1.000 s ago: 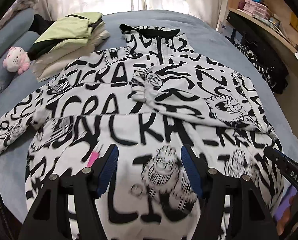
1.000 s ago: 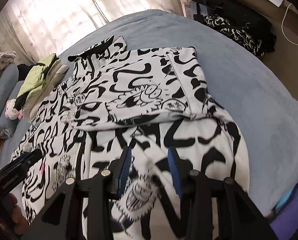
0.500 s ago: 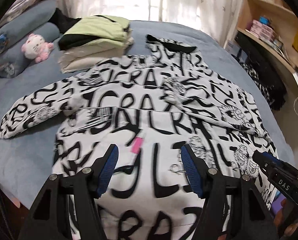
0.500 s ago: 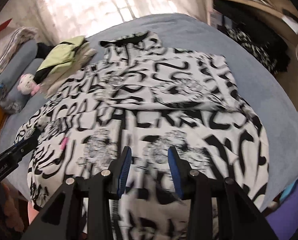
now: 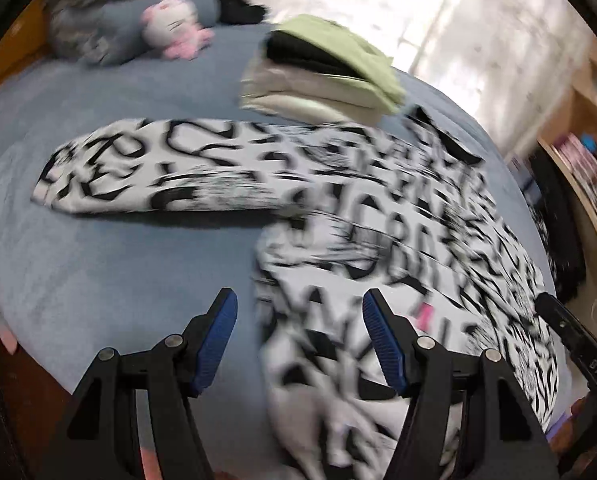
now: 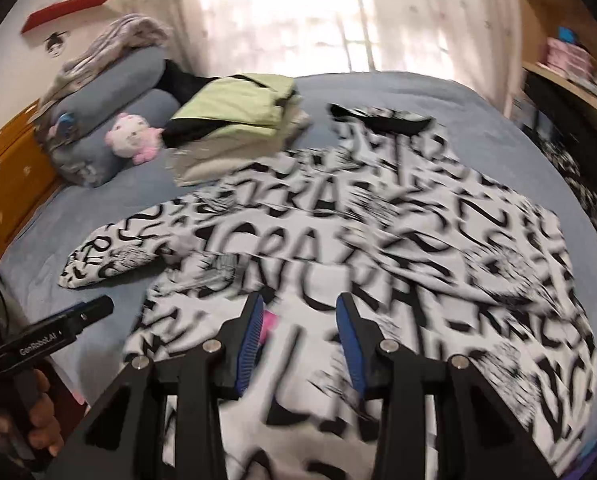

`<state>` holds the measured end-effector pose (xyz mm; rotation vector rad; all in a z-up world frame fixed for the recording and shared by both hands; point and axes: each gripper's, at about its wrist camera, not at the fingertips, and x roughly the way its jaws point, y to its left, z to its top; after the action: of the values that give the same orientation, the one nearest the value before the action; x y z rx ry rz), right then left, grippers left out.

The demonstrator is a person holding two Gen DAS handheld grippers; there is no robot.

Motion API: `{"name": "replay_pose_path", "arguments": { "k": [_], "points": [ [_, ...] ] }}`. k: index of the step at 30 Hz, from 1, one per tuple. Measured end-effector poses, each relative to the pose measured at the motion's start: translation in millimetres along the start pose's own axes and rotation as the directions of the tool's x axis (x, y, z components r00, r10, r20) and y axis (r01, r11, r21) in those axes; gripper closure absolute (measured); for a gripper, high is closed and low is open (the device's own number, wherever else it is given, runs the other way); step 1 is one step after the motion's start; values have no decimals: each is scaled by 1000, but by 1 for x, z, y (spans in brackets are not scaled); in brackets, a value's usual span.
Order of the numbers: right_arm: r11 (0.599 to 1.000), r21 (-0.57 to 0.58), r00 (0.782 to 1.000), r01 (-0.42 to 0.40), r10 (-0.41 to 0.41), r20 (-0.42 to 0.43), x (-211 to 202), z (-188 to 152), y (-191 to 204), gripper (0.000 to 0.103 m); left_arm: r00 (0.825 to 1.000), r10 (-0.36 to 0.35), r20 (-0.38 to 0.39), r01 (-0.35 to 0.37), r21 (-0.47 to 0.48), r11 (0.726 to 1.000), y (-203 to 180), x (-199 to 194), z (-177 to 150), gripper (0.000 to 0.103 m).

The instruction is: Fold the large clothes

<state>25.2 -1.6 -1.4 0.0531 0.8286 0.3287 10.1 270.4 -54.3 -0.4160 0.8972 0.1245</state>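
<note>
A large black-and-white printed jacket [image 5: 398, 220] lies spread on the blue bed [image 5: 98, 280], its left sleeve [image 5: 158, 176] stretched out flat to the left. My left gripper [image 5: 300, 320] hovers open over the jacket's lower left edge, with nothing between its blue pads [image 5: 218, 336]. In the right wrist view the jacket [image 6: 378, 240] fills the middle, and my right gripper [image 6: 300, 320] hangs open above its lower part beside a pink tag [image 6: 268, 322]. Nothing is held. The picture is blurred by motion.
A stack of folded clothes [image 6: 238, 120] with a green piece on top sits by the collar. A pink plush toy [image 6: 132, 136] and grey pillows [image 6: 110, 92] lie at the far left. A hand [image 6: 30, 432] holds the left gripper's body [image 6: 50, 336]. Shelves and dark clothes [image 5: 558, 200] stand on the right.
Both grippers have swept left across the jacket. The outstretched left sleeve and bare bed now show in the left wrist view. Neither gripper's jaws have changed.
</note>
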Motion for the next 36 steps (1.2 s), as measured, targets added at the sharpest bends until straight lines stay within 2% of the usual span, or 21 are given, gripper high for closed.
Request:
{"name": "replay_pose_path", "arguments": {
  "k": [3,6,12,15,19,23,25,27,28,29,30,32,36],
  "points": [
    [999,-48,1000,-22,23,12,18,12,32,65,1000,-25,-4,25,-89,996,42,9,9,39],
    [995,-92,999,-46,47,3,42,23,63,65,996,-87,-10,84,-187,979,84,21,17,39],
    [985,-144,995,-96,91,-37,91,37,117,65,985,-174,10,165,-375,912,156,53,30,39],
    [980,-163,993,-113,105,-61,113,40,138,65,985,-172,25,166,-440,883,180,67,35,40],
    [974,-187,990,-125,109,-95,138,40,158,65,977,-200,77,211,-506,836,206,81,44,40],
    [975,-183,987,-127,106,-121,155,39,164,65,976,-179,123,217,-546,809,225,90,55,41],
    [977,-170,985,-131,108,-135,161,36,163,65,978,-156,137,207,-577,790,235,96,57,49],
    [979,-155,983,-130,108,-147,165,33,159,65,985,-121,121,170,-612,772,244,103,60,72],
    [980,-149,982,-131,108,-153,166,32,157,65,988,-109,109,153,-631,761,248,107,59,77],
    [981,-140,981,-132,110,-160,167,30,154,65,989,-106,107,151,-642,752,250,109,59,87],
    [982,-133,979,-134,111,-169,168,28,151,65,989,-98,111,147,-651,744,251,110,59,90],
    [984,-118,977,-133,111,-182,170,25,144,65,992,-67,107,121,-645,754,246,109,61,93],
    [989,-67,973,-135,119,-200,168,21,127,65,996,55,68,-6,-576,817,217,99,76,96]
  ]
}}
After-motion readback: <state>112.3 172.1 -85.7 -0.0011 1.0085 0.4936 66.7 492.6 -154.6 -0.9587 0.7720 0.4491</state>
